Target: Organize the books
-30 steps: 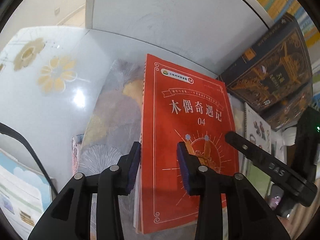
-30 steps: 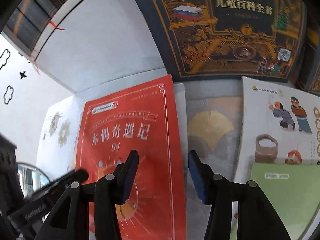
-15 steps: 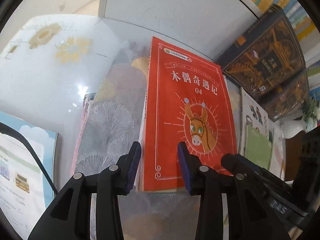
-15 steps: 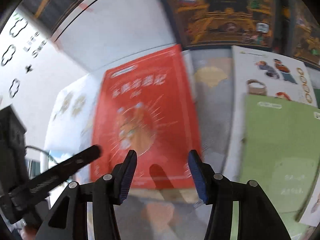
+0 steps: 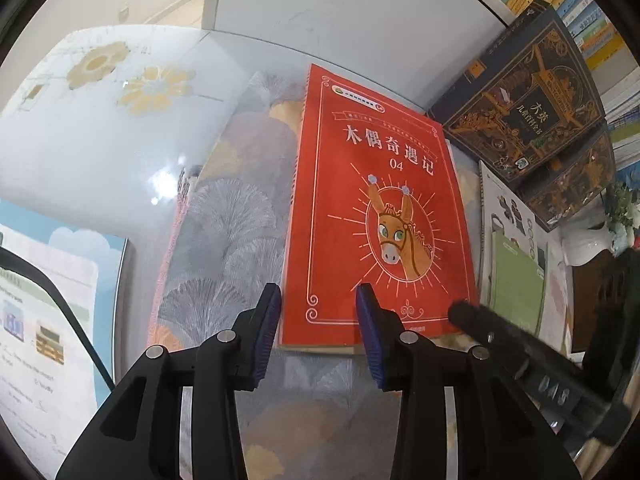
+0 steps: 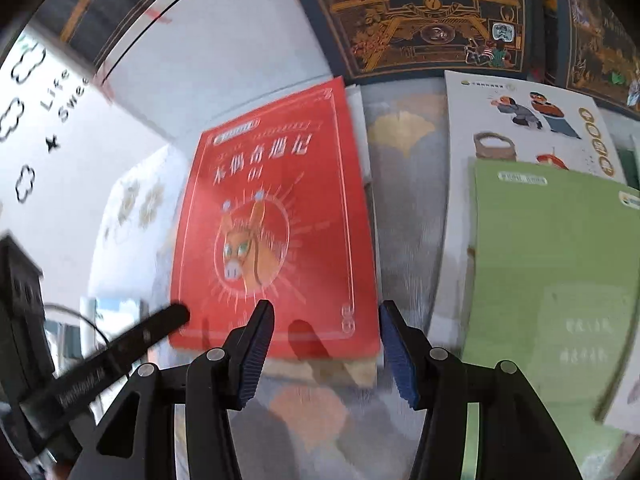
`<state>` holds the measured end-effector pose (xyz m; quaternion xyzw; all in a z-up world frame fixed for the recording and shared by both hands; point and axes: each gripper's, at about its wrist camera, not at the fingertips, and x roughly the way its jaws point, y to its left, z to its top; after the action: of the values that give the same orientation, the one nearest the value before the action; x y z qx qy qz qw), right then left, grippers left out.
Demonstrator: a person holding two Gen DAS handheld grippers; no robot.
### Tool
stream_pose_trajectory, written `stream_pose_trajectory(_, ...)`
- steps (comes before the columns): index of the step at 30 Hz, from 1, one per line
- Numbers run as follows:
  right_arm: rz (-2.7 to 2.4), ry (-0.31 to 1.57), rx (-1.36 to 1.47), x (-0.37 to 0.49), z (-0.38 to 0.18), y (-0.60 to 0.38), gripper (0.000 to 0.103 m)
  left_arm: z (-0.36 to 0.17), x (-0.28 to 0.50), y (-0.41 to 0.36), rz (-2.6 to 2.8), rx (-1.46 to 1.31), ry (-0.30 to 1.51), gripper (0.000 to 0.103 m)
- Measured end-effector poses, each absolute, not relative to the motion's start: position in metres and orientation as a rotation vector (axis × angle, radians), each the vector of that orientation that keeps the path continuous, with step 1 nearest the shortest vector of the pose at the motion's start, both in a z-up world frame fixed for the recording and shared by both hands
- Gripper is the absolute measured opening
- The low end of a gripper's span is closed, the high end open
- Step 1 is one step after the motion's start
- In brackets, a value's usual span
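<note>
- Two grippers face one red book point(image 5: 376, 208). From the left wrist view we see it lying flat on a patterned cloth point(image 5: 236, 232), probably set down for stacking; our left gripper point(image 5: 318, 324) hovers open at its near edge, holding nothing.
- From the right wrist view, our right gripper point(image 6: 326, 340) hangs open and empty over the book's near right corner, beside a green book point(image 6: 552, 264).

Desk point(image 5: 80, 152): glossy pale top, printed with yellow flowers, ceiling light reflected in it. White panel point(image 5: 340, 28) set behind the desk. Wall point(image 6: 44, 120): white, marked with black cloud outlines and lettering.
</note>
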<state>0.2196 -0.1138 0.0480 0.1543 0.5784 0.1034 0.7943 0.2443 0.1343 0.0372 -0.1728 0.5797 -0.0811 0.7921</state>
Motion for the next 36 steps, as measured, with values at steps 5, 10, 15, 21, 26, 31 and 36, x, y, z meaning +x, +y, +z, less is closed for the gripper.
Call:
stream_pose_trajectory(5,0.229,1.250,0.364,0.186,0.047,-0.125,0.053,0.049,0.216,0.145,-0.152,-0.373,1.216,0.035)
stream_pose_trajectory(10,0.176,1.248,0.506,0.112,0.042,-0.172,0.055,0.061,0.182,0.122,-0.248,-0.377,1.196,0.035)
stream_pose_trajectory(15,0.033,1.184,0.598,0.042,0.056,-0.244,0.055,0.066,0.167,0.036,-0.392,-0.266,1.230,0.074)
stream_pose_trajectory(21,-0.146,1.052,0.656,0.030,0.081,-0.332,0.061,0.077,0.167,-0.063,-0.546,-0.225,1.221,0.077)
stream_pose_trajectory(26,-0.152,1.048,0.595,0.068,0.078,-0.376,0.043,0.075,0.188,-0.139,-0.584,-0.179,1.205,0.066)
stream_pose_trajectory(31,-0.191,1.082,0.546,0.095,0.063,-0.399,0.041,0.051,0.199,-0.180,-0.486,-0.070,1.246,0.029)
stream_pose_trajectory(36,-0.141,1.112,0.493,0.108,0.044,-0.394,0.042,0.042,0.197,-0.188,-0.468,-0.063,1.235,0.044)
